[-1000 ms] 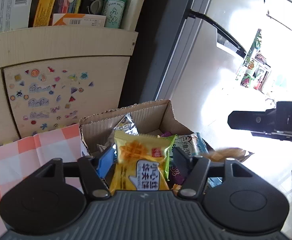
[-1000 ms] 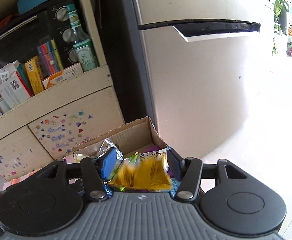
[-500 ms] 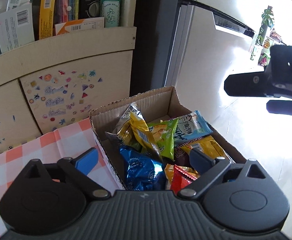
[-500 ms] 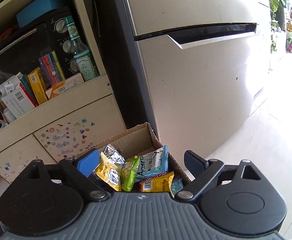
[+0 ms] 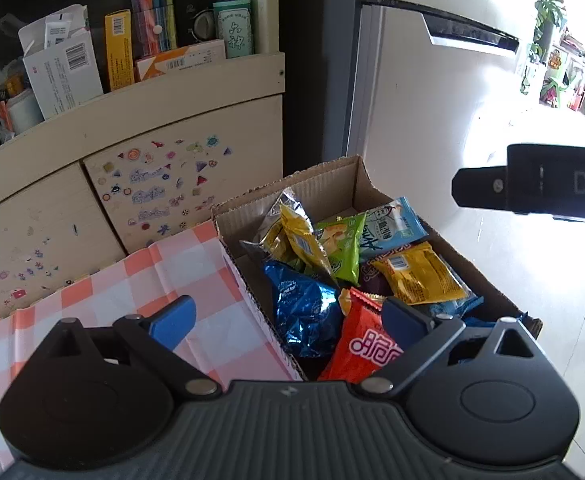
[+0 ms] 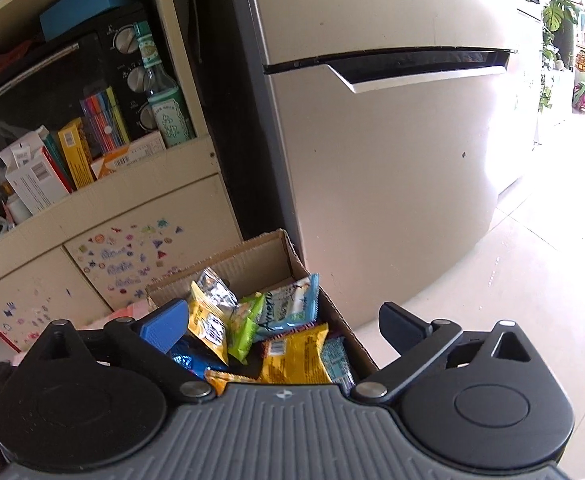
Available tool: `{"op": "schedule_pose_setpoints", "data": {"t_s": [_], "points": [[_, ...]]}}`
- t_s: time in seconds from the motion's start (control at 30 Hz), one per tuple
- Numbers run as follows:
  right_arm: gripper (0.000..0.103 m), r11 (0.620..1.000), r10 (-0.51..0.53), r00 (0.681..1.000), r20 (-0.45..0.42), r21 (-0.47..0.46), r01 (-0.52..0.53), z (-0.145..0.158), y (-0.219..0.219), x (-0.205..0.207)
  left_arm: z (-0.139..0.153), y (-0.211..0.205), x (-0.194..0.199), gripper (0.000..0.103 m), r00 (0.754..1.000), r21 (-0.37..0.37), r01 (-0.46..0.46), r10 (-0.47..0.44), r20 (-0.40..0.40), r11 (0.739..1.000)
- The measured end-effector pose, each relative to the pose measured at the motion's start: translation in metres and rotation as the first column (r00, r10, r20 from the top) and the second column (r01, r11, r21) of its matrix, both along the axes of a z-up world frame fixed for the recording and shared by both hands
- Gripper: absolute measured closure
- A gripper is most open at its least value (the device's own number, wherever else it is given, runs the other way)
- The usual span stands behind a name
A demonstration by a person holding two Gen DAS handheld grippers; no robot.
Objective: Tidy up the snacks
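A cardboard box (image 5: 334,178) holds several snack packets: a blue foil one (image 5: 304,308), a red one (image 5: 358,346), yellow ones (image 5: 418,274), a green one (image 5: 342,246) and a light blue one (image 5: 390,226). My left gripper (image 5: 286,318) is open and empty above the box's near left edge. My right gripper (image 6: 280,326) is open and empty above the box (image 6: 252,258); its body shows in the left wrist view (image 5: 532,194) at the right. The yellow packets (image 6: 296,354) lie below it.
The box sits on a pink-and-white checked cloth (image 5: 140,292). Behind stands a cream cabinet with stickers (image 5: 160,184) and a shelf of boxes and a bottle (image 5: 232,20). A fridge (image 6: 392,160) stands right of the box, tiled floor (image 6: 532,280) beyond.
Both grippers opened and let their yellow snack packets drop into the box, then drew back and up. The packets now lie among the others.
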State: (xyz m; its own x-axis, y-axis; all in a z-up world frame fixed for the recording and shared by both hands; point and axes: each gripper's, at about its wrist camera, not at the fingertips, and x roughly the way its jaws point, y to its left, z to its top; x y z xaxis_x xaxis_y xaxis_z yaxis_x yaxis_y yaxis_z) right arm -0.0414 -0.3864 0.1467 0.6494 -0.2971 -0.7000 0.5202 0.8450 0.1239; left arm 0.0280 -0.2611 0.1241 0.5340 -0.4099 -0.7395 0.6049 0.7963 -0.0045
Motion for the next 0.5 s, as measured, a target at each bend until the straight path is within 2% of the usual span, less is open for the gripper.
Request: {"op": "schedule_pose_setpoints", "data": {"t_s": [0.13, 0.23, 0.5], "points": [[0.0, 0.999, -0.032, 0.999, -0.015, 0.021, 0.032, -0.003, -0.003, -0.012, 0.0, 0.004, -0.006, 0.003, 1.0, 0.032, -0.004, 0.004, -0.001, 0.999], [0.0, 0.999, -0.05, 0.997, -0.056, 0.0, 0.05, -0.007, 0.0, -0.019, -0.002, 0.006, -0.005, 0.003, 1.0, 0.043, -0.024, 0.024, -0.015, 0.999], [0.0, 0.999, -0.021, 0.985, -0.171, -0.038, 0.015, -0.022, 0.011, -0.022, 0.001, 0.006, 0.005, 0.003, 0.996, 0.06, -0.076, 0.079, -0.039, 0.995]]}}
